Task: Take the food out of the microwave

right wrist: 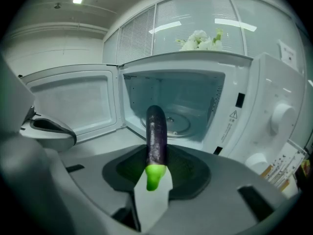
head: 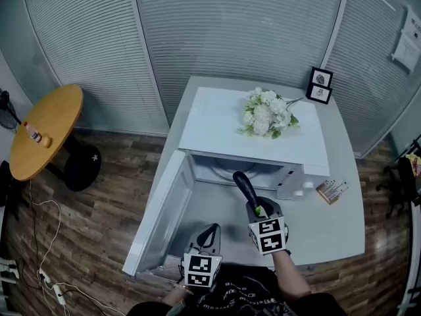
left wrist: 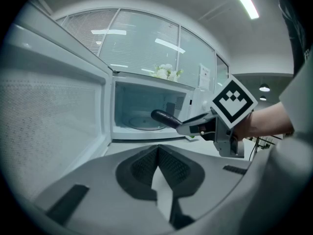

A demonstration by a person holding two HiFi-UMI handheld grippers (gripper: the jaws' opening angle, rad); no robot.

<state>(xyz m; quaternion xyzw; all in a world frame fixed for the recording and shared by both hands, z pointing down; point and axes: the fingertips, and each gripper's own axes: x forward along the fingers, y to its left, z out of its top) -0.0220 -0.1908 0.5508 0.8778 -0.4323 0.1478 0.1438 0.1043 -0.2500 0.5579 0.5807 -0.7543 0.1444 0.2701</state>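
Between right gripper (right wrist: 155,169) jaws — eggplant (right wrist: 157,131)

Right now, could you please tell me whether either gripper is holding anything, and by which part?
The right gripper holds the eggplant near its green stem end; the left gripper holds nothing.

Both the left gripper (head: 210,230) and the right gripper (head: 255,207) had pale grey plastic shells with dark ribbed pads (left wrist: 146,168) inside. Each had 1 cube (head: 200,270) of black-and-white square markers on the end farthest from the microwave (head: 210,124). The person wore a dark top (head: 238,296) with a light print.
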